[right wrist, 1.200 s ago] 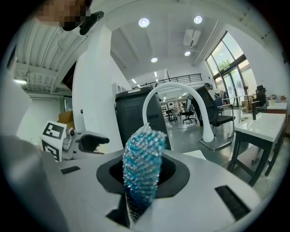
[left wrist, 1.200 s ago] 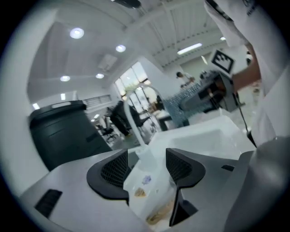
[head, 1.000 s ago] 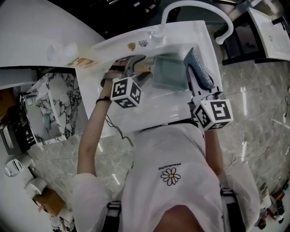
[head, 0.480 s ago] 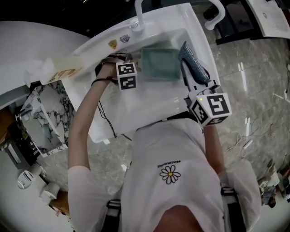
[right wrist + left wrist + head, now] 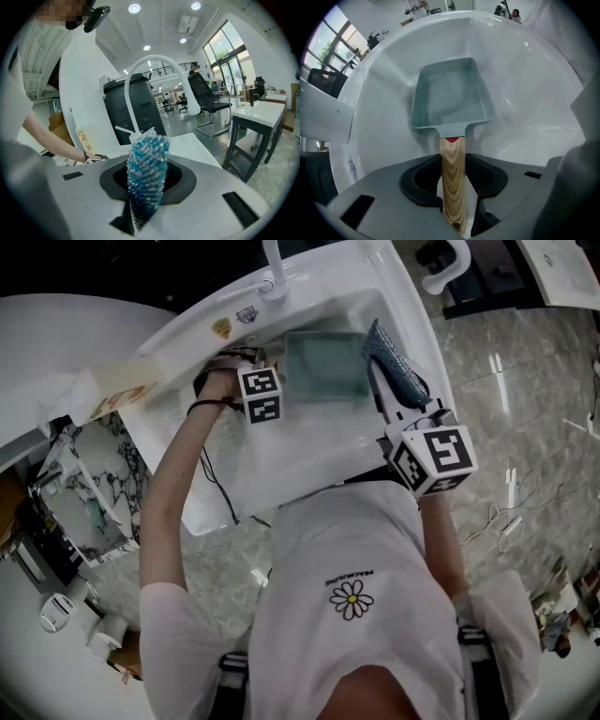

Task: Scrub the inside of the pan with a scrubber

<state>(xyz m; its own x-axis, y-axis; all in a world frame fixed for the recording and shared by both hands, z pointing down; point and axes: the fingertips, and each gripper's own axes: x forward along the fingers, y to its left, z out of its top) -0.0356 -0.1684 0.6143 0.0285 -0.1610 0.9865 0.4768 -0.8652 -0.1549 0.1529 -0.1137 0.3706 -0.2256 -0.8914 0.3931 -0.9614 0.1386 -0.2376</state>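
A teal square pan (image 5: 323, 367) with a wooden handle (image 5: 453, 183) lies in the white sink (image 5: 309, 465). My left gripper (image 5: 258, 390) points straight down at the pan's left side. In the left gripper view the handle runs between the left gripper's (image 5: 457, 187) jaws, which have just been closing; a thin gap still shows at the right finger. My right gripper (image 5: 382, 390) hovers over the pan's right edge, shut on a blue mesh scrubber (image 5: 394, 367). That scrubber (image 5: 147, 168) stands upright between the right gripper's (image 5: 145, 187) jaws.
A white faucet (image 5: 274, 268) rises at the sink's far rim, and a curved white spout (image 5: 154, 63) arches ahead of the right gripper. A black bin (image 5: 133, 108) stands behind. A second basin (image 5: 562, 268) sits at the top right. Marble floor surrounds the sink.
My left gripper has dropped into the sink, onto the pan's handle, turning as it went. The right gripper has sunk a little with the scrubber.
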